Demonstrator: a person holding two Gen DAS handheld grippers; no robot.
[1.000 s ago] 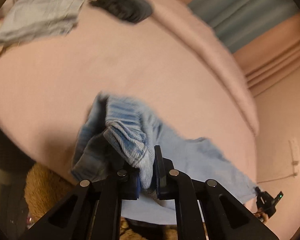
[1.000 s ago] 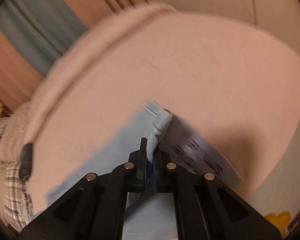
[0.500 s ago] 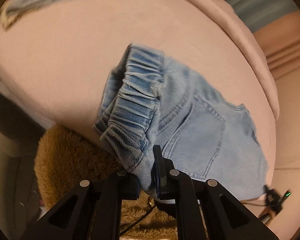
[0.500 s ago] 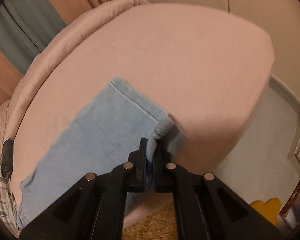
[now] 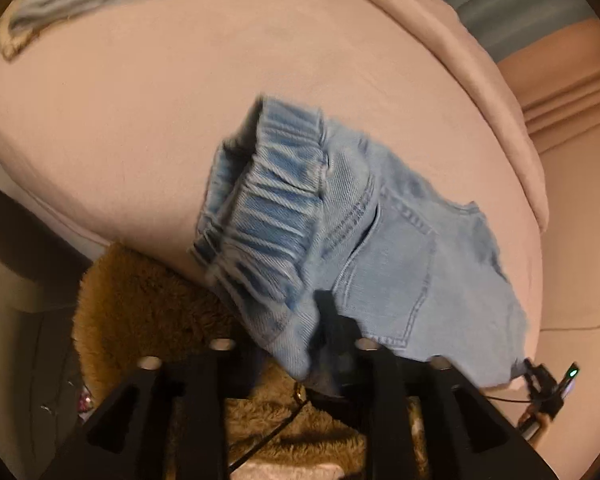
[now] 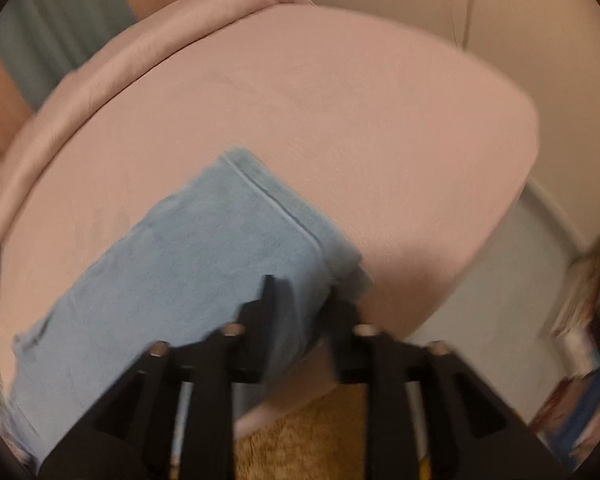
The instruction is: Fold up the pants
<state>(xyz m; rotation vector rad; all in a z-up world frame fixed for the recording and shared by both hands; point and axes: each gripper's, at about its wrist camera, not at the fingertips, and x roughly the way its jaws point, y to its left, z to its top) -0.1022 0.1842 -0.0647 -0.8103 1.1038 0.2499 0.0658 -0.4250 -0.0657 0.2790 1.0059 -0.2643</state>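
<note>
Lying lengthwise along the bed [image 6: 340, 120], pants [image 5: 400, 248] sit between spread left gripper [image 5: 292, 344] and right gripper [image 6: 300, 304].

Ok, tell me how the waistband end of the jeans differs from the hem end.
The waistband is gathered into elastic ridges, while the hem is a straight, flat stitched edge. The waistband sits bunched and rumpled, whereas the hem lies smooth on the bed. Both are light blue denim near the bed's edge, each just ahead of an open gripper: left gripper, right gripper.
</note>
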